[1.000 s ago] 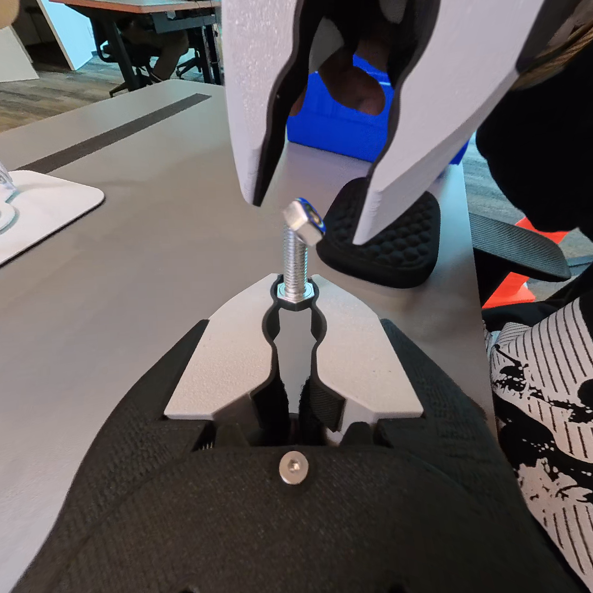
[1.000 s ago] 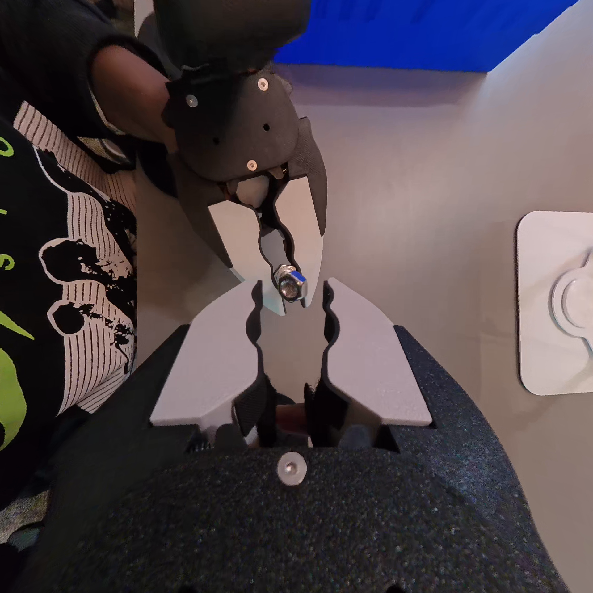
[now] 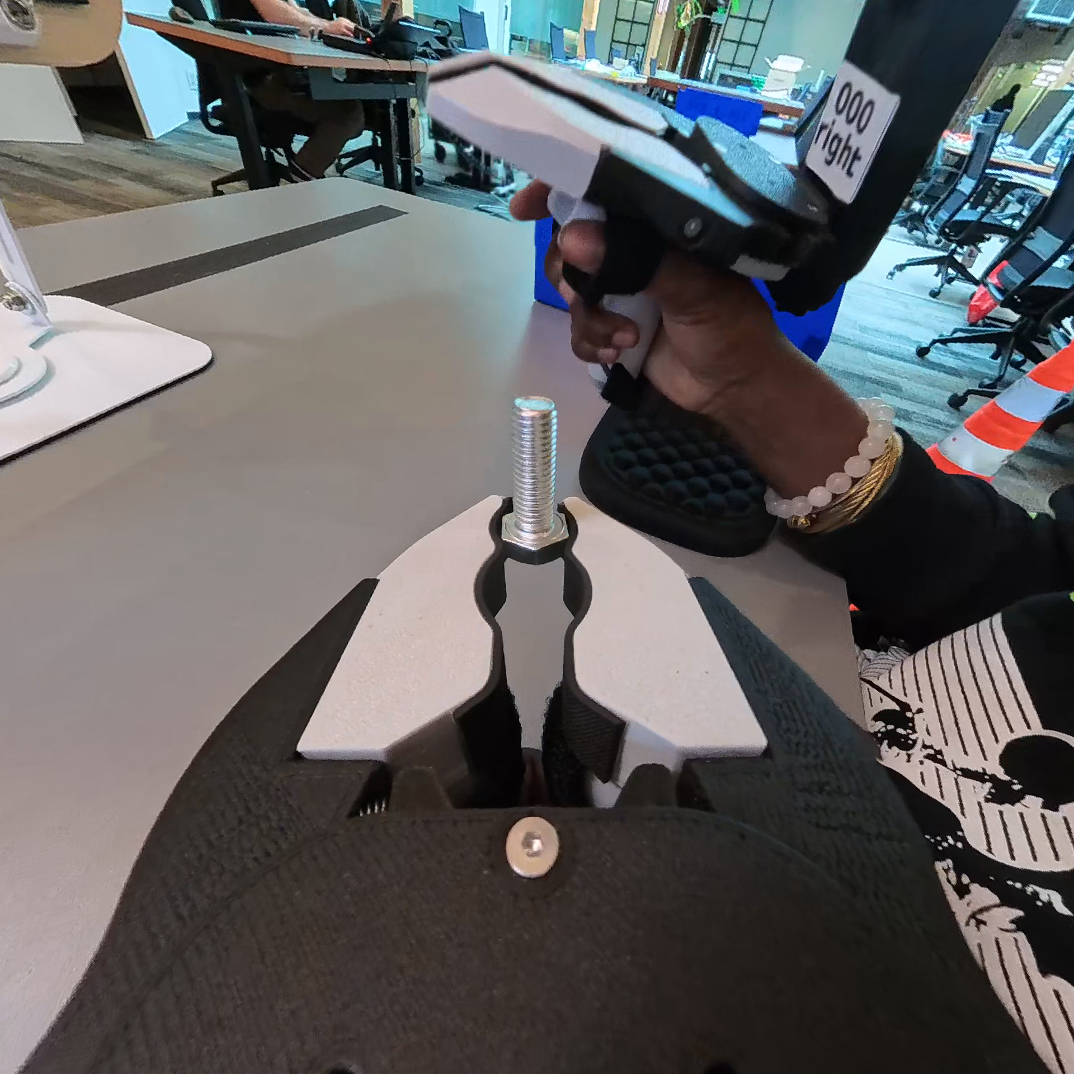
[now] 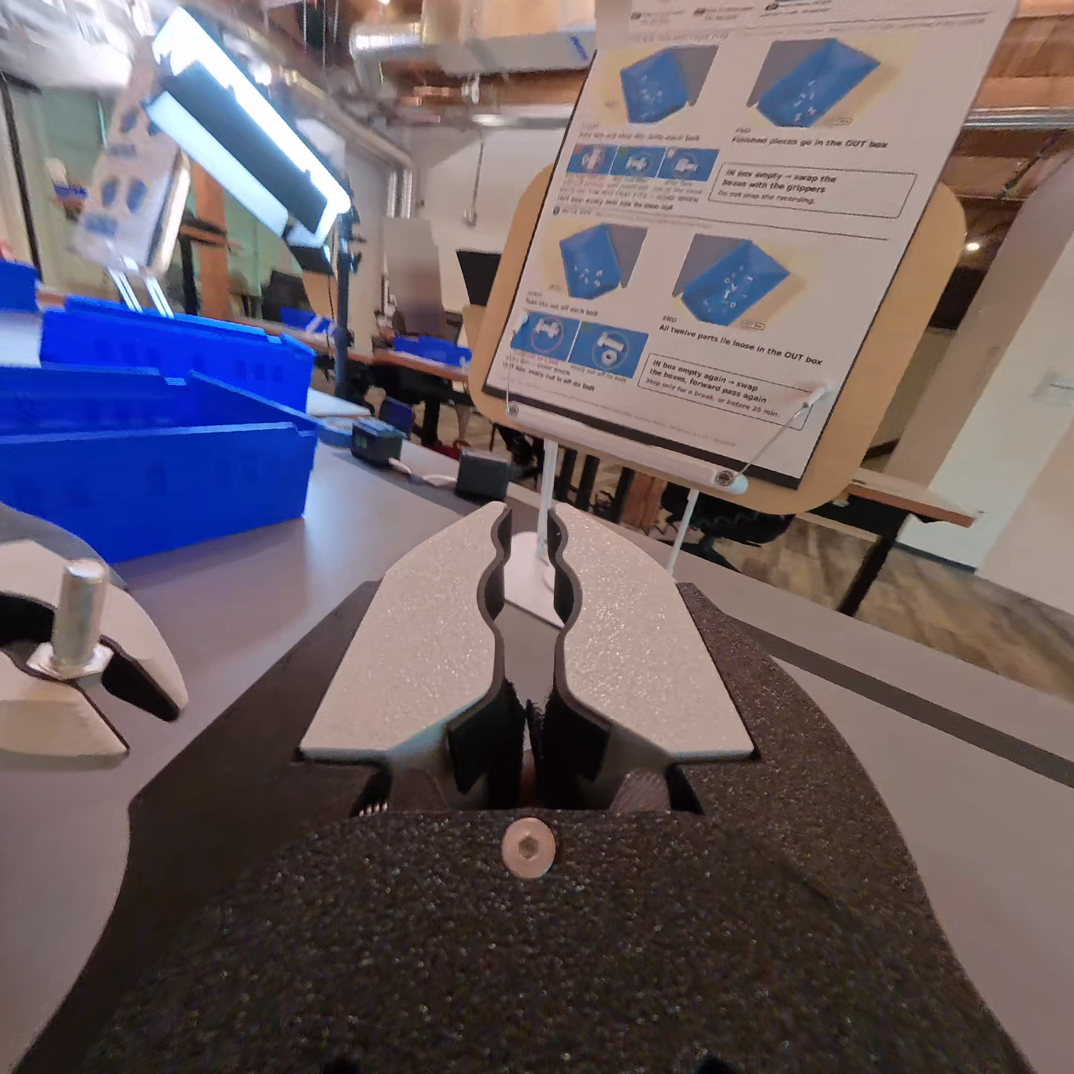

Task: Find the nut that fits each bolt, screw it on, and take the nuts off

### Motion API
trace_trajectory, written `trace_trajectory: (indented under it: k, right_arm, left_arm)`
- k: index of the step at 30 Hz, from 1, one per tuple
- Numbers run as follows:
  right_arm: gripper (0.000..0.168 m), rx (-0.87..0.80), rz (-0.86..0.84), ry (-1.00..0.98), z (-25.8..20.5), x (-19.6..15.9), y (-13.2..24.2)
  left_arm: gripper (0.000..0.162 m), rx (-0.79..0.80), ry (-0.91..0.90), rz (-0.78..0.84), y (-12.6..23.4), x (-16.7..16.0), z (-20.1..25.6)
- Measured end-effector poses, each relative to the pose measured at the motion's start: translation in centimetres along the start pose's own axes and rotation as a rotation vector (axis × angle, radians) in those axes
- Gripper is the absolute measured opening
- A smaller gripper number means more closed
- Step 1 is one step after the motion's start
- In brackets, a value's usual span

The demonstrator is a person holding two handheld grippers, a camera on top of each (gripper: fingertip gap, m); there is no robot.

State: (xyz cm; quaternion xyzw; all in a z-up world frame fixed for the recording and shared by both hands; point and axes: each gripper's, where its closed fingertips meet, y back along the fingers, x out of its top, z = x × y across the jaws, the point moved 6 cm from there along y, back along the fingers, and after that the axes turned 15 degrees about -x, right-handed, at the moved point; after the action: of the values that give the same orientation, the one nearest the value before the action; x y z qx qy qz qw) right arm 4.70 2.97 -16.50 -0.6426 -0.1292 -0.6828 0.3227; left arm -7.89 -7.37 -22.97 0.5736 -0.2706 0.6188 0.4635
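Note:
My left gripper [image 3: 533, 511] is shut on the hex head of a silver bolt [image 3: 533, 459] and holds it upright, threads up, above the grey table [image 3: 290, 465]. The bolt's thread is bare, and no nut shows in either view. My right gripper [image 4: 529, 517] is shut and empty, with its inner pads meeting at the base. In the left wrist view it [image 3: 447, 81] hangs above and to the right of the bolt, pointing left. The right wrist view shows the left gripper [image 4: 75, 668] and the bolt [image 4: 81, 604] at its left edge.
Blue bins [image 4: 145, 465] stand on the table behind the bolt; one shows behind the hand [image 3: 796, 314]. A black honeycomb pad [image 3: 668, 494] lies at the table's right edge. A white-based stand [image 3: 87, 360] holds an instruction sheet [image 4: 726, 232]. An orange cone [image 3: 1017, 407] stands on the floor.
The nut that sat on the bolt's tip is gone from view. My right gripper has lifted away from above the bolt, turned level and shut. The left still grips the bolt.

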Motion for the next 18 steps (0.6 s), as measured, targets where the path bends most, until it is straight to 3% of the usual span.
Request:
trace_trajectory:
  k: [18]
  right_arm:
    - [0.012,0.086,0.048,-0.176,0.21,0.82,0.65]
  left_arm:
    - [0.015,-0.012,-0.015,-0.025,-0.28,-0.14,0.21]
